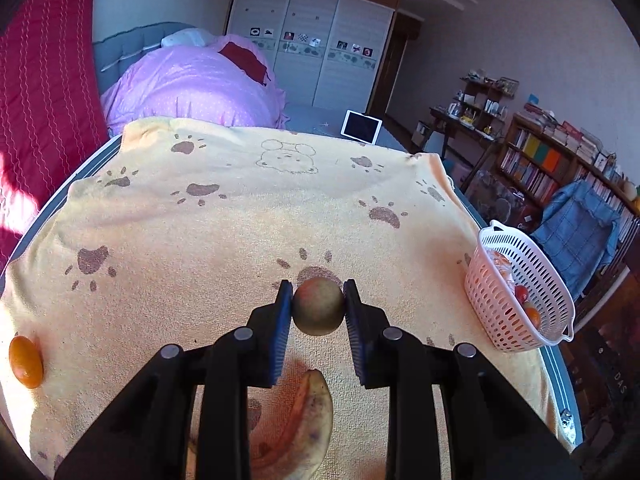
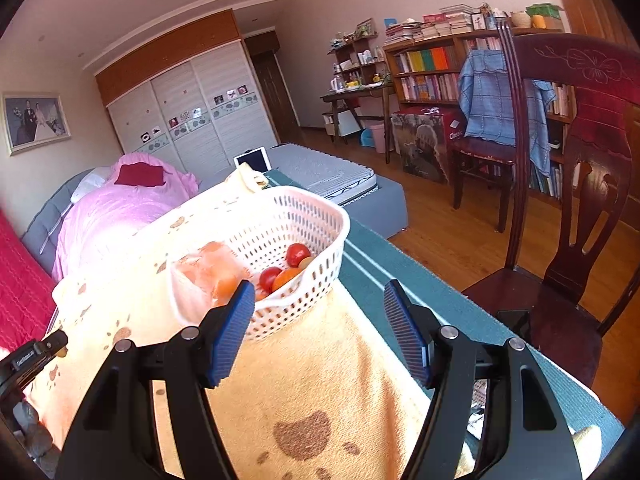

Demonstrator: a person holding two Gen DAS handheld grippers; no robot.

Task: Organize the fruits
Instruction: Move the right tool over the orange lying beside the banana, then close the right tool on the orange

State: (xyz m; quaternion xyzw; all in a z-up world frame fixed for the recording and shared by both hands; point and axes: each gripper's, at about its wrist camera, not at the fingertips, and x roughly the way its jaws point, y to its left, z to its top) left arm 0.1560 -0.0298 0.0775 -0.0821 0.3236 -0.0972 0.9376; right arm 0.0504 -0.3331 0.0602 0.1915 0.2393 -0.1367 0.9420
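My left gripper (image 1: 318, 306) is shut on a round brownish-green fruit (image 1: 318, 306), held above the yellow paw-print towel (image 1: 240, 224). A banana (image 1: 304, 420) lies below it between the fingers. An orange fruit (image 1: 26, 361) lies at the towel's left edge. The white basket (image 1: 520, 292) stands at the right edge and holds red and orange fruits. In the right wrist view my right gripper (image 2: 320, 320) is open and empty, just in front of the basket (image 2: 280, 232), which holds red tomatoes (image 2: 298, 254), orange fruit (image 2: 286, 278) and a clear bag (image 2: 208, 268).
The table's teal edge (image 2: 400, 276) runs right of the basket. A dark wooden chair (image 2: 580, 208) stands close at the right. A bed with a pink quilt (image 1: 192, 84) and a tablet (image 1: 360, 126) lie beyond the table. The left gripper's body (image 2: 28, 360) shows at the left.
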